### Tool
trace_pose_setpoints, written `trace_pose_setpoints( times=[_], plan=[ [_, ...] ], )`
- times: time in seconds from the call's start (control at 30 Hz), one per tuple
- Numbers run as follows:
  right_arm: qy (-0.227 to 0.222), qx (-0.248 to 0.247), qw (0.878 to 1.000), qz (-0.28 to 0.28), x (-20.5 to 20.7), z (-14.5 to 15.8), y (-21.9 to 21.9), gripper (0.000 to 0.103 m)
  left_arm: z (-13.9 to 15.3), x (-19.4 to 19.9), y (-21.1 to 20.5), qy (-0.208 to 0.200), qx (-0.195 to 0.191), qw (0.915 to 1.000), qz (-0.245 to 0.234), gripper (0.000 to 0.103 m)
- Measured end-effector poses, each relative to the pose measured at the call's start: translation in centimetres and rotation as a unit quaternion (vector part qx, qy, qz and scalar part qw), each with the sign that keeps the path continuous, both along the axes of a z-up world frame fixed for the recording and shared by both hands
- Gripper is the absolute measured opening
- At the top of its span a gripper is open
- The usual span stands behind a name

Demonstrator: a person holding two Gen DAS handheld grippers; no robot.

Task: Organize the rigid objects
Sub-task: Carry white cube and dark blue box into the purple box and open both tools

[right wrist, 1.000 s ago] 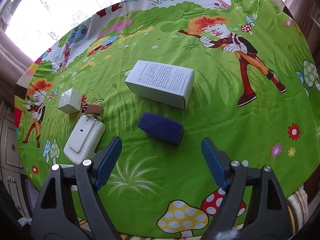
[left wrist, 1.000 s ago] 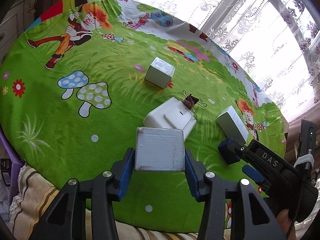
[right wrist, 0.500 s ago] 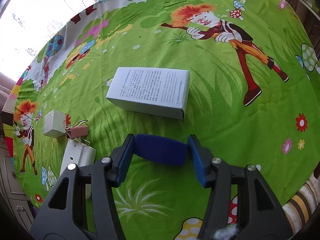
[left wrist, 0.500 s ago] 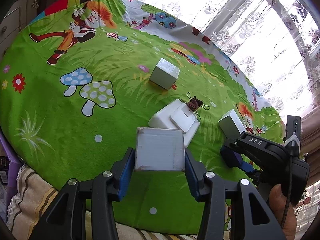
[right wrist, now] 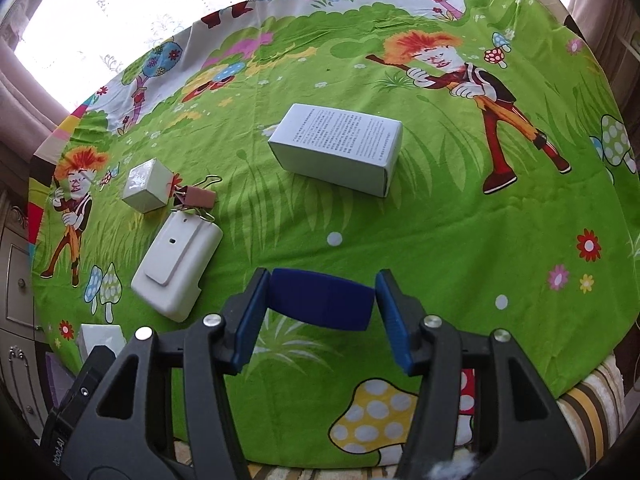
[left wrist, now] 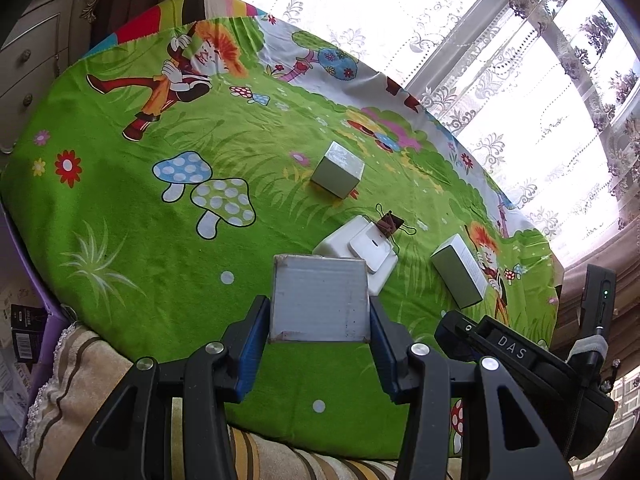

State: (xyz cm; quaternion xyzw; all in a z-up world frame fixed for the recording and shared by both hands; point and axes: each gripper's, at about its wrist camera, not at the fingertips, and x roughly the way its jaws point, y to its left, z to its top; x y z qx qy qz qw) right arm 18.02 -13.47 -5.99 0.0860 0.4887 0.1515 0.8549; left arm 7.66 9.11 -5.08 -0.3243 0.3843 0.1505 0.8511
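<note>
My left gripper [left wrist: 319, 314] is shut on a white cardboard box [left wrist: 319, 298], held above the near edge of the table. My right gripper [right wrist: 322, 300] is shut on a dark blue block [right wrist: 323, 298], lifted off the green cloth. In the left wrist view the right gripper's black body [left wrist: 516, 356] shows at the lower right. On the cloth lie a long white printed box [right wrist: 338, 148], a small silvery-white cube [right wrist: 146, 186], a brown binder clip [right wrist: 198, 196] and a white plastic device [right wrist: 178, 266]. The held white box [right wrist: 100, 340] peeks in at the right wrist view's lower left.
A round table carries a green cartoon cloth [left wrist: 132, 216]. Lace curtains and a window [left wrist: 520, 80] stand behind it. A cream drawer cabinet [left wrist: 28, 68] is at the far left. A striped cushion [left wrist: 80, 380] lies under the near edge.
The right gripper closed on the dark blue block and lifted it off the cloth. Both hands drew back a little with their loads. The left grip on the white box is unchanged.
</note>
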Motion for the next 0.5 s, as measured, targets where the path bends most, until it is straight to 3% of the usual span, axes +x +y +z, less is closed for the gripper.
trace_pose_setpoints(
  times=[0.2, 0.5],
  plan=[
    [-0.041, -0.001, 0.997, 0.065, -3.8, 2.3, 3.3, 0.058, 0.8, -3.1, 1.3, -0.014, -0.006, 0.9996, 0.026, 0.049],
    [-0.058, 0.003, 0.986, 0.158, -9.2, 3.6, 8.0, 0.058, 1.4, -9.9, 4.8, -0.027, -0.029, 0.9963, 0.076, 0.049]
  ],
)
